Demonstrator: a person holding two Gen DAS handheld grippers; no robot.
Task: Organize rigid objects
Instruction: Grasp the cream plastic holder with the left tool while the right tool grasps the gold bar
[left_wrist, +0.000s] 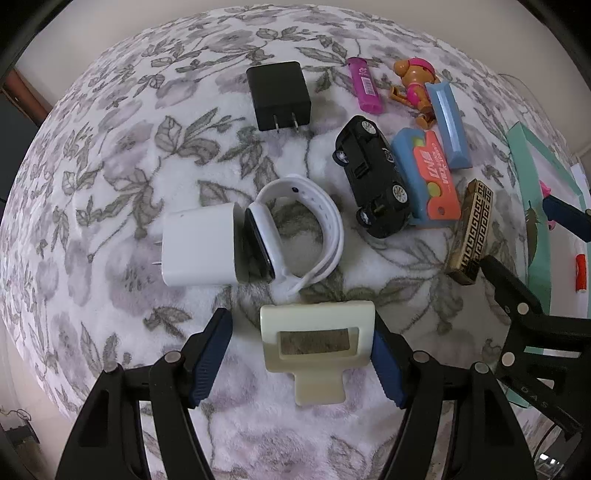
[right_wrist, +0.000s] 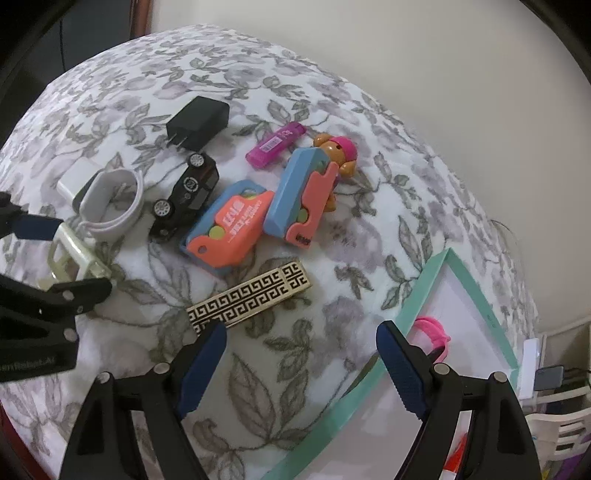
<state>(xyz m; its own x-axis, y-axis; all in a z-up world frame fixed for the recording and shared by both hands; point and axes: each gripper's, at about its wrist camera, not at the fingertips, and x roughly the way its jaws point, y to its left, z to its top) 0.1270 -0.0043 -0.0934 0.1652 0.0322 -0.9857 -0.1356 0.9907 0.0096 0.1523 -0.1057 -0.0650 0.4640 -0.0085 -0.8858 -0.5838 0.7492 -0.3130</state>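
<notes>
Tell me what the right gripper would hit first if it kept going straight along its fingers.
Probably the gold-and-black patterned bar: it lies just ahead of the open right gripper, near its left finger. Directly between the fingers there is only the floral blanket, so it might pass beside the bar; depth is unclear.

Black toy car (left_wrist: 373, 176), black-and-gold key-patterned bar (right_wrist: 250, 297), grey floral cloth (left_wrist: 110, 166)

Floral grey-leaf blanket (right_wrist: 295, 369) spread wide; plain cream wall (right_wrist: 443, 92) at one o'clock; dark wooden frame (right_wrist: 140, 14) at eleven.
</notes>
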